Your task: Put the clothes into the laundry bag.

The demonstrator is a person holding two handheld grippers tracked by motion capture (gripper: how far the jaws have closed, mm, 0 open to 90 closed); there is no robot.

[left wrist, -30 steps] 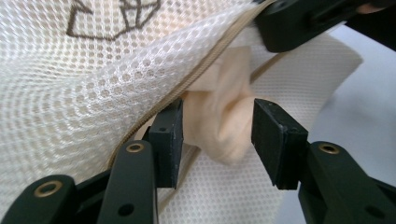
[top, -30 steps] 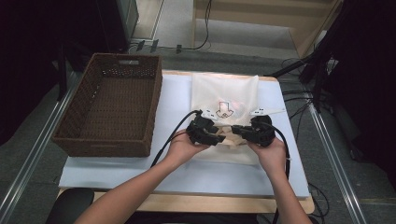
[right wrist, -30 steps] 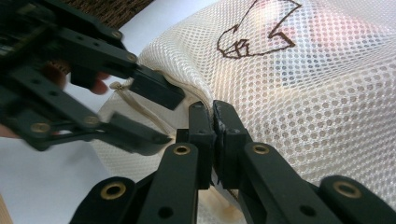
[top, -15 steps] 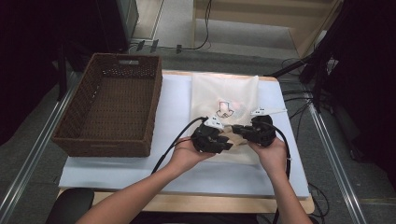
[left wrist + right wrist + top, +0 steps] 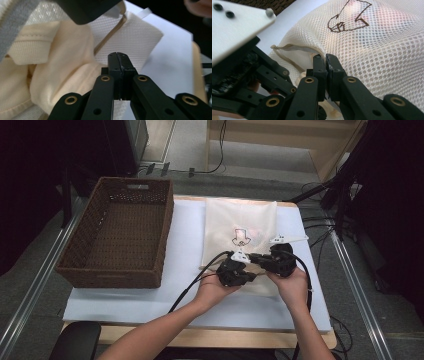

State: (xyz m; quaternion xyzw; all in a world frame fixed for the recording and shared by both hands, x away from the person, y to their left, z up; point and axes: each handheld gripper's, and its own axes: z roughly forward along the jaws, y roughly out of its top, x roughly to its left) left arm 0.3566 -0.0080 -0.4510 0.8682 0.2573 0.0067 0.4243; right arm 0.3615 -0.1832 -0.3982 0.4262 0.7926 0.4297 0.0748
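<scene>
I've got both grippers down at the near edge of the mesh bag (image 5: pixel 240 227), which lies flat on the white tabletop (image 5: pixel 185 240), right of the wicker basket (image 5: pixel 117 237) w/ a clear gap between them. Left gripper (image 5: pixel 239 270) and right gripper (image 5: pixel 265 262) sit just beside each other, nearly touching, over the bag's near end.

Left gripper view: fingers (image 5: pixel 113 63) pressed tight together — pinching what looks like the bag's mesh edge by the zip seam, tho I can't tell how much fabric is actually caught. Cream cloth (image 5: pixel 62 57) bulges out of the opening to the left of them.

Right gripper view: fingers (image 5: pixel 333 67) closed on the mesh right at the zip line (image 5: pixel 292 47), lip of the bag nipped between them. Brown outline print (image 5: pixel 348 17) sits farther up the bag. Left gripper's body crowds in from the left, close alongside.
</scene>
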